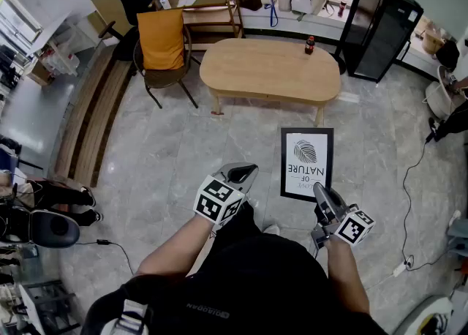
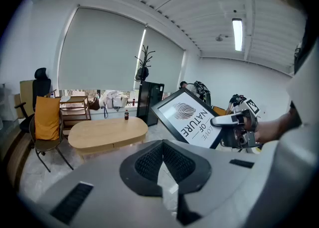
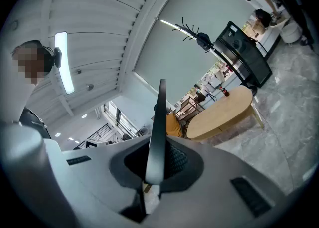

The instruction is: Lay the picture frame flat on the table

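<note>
The black picture frame (image 1: 307, 163) with a white leaf print hangs in the air above the floor, short of the oval wooden table (image 1: 270, 70). My right gripper (image 1: 322, 193) is shut on its near bottom edge. In the right gripper view the frame (image 3: 158, 122) runs edge-on up from between the pads of that gripper (image 3: 154, 165). My left gripper (image 1: 241, 174) is shut and empty, left of the frame and apart from it. The left gripper view shows its jaws (image 2: 162, 155) together, with the tilted frame (image 2: 187, 117) and the right gripper (image 2: 234, 121) beyond.
A small dark bottle (image 1: 310, 44) stands near the table's far right edge. A chair with an orange cover (image 1: 162, 42) sits left of the table, a black cabinet (image 1: 384, 26) to its right. A cable (image 1: 417, 180) trails over the grey tile floor at right.
</note>
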Available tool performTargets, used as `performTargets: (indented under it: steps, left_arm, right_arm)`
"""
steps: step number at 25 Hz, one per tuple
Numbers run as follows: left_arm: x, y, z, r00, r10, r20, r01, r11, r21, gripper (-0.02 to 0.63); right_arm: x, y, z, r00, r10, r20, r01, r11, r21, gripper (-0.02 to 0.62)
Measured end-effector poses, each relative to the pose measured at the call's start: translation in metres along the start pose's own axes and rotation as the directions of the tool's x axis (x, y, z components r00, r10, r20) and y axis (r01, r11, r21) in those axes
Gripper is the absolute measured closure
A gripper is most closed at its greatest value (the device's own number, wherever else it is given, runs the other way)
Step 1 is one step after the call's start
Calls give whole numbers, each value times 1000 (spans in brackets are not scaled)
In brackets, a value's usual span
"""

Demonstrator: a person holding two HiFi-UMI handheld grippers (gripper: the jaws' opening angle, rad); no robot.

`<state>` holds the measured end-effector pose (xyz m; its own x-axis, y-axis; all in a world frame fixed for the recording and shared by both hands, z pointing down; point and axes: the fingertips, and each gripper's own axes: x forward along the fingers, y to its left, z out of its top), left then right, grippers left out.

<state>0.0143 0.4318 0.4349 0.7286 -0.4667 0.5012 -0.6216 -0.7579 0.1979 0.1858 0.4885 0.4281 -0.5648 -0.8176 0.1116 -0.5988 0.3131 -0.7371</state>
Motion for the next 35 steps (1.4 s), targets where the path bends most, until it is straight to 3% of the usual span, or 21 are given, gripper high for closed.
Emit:
performTargets:
  steps: [9,18,25,30,35]
  left_arm:
    - [7,67,27,1000,3,25,-3,1000,-20,601]
    - [38,132,62,997,-65,31,65,998,-1,601]
    - [38,189,69,994,-111,-21,111,993,28,601]
    - [37,236,76,995,-105,-5,105,994,19,601]
    - [40,251,72,993,-114,6,114,993,-19,601]
  right_arm:
    - [65,5,21,1000,-5,6,5,1000,-15,578]
    - [141,2,50,999,-33,16,34,998,-46,578]
    - [204,3,56,997,-42,60,40,999,37,578]
    - [243,2,54,996,-77,53,73,996,58,578]
    - [263,-2,53,996,-92,18,91,994,56,578]
